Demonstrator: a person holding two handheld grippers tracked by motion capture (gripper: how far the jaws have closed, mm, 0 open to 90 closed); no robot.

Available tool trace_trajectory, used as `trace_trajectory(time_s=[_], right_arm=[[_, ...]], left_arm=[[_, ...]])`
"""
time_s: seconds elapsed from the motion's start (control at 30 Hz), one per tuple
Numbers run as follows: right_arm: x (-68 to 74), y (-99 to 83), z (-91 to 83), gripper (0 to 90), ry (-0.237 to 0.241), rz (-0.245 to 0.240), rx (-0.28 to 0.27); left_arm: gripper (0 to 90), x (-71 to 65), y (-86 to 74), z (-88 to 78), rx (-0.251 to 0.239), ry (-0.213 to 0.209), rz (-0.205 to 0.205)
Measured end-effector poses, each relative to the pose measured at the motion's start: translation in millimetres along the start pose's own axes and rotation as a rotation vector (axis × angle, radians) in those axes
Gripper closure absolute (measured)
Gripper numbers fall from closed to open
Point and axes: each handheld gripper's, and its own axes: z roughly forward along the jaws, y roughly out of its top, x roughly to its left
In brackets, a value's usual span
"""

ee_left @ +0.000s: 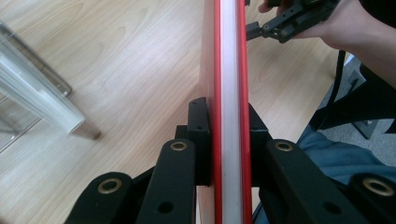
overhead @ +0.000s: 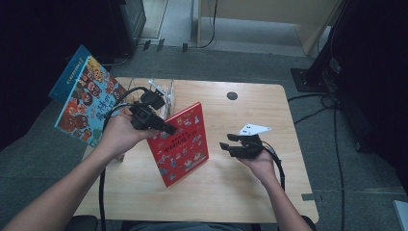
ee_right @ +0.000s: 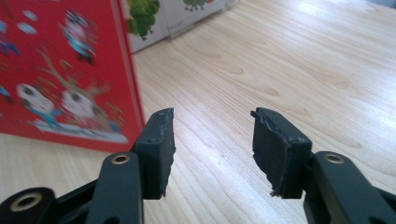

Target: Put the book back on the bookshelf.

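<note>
Wooden table (overhead: 240, 192) below, pale and grained. Blue picture book (overhead: 84, 98) off past the left edge, tilted, cover facing up. Red picture book (overhead: 183, 142) raised on edge over the table's middle, cover facing the person, top corner clamped between the pads of the left gripper (overhead: 166, 129); in the left gripper view, both black jaws pressed flat against the red covers (ee_left: 217, 70) with white pages between. Wire rack (overhead: 161, 94) just behind. Right gripper (overhead: 226, 144) near the book's right side, apart from it, jaws spread with bare wood between.
</note>
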Motion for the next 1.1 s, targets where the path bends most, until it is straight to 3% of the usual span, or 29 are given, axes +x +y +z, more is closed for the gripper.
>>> trace_trajectory(time_s=[0.13,0.23,0.47,0.57,0.67,0.8,1.0,1.1], right_arm=[[-2.5,-8.4,5.3,46.8,-0.062,-0.018,-0.037],[-6.2,-14.0,11.2,46.8,-0.089,-0.017,-0.012],[-15.7,-22.8,23.5,46.8,-0.101,0.087,0.027],[-16.9,-28.0,30.9,45.9,-0.117,0.06,0.07],[-18.0,-31.8,36.2,45.9,-0.133,0.063,0.097],[-18.3,-33.8,40.1,45.9,-0.136,0.062,0.109],[-15.1,-35.7,44.9,42.5,-0.151,0.001,0.11],[-16.7,-36.8,45.4,41.1,-0.153,0.001,0.098]], left_arm=[[80.5,3.7,-11.3,-6.8,-0.008,0.01,-0.02],[80.4,4.3,-19.8,-12.0,-0.015,0.023,-0.03],[80.5,9.2,-36.5,-23.4,-0.026,0.038,-0.065],[80.5,11.1,-43.1,-27.8,-0.033,0.045,-0.079],[80.5,13.8,-49.6,-33.2,-0.039,0.049,-0.097],[80.4,18.2,-58.7,-40.0,-0.054,0.057,-0.132],[80.4,23.9,-72.5,-50.1,-0.071,0.062,-0.176],[80.4,27.2,-79.3,-54.7,-0.08,0.066,-0.197]])
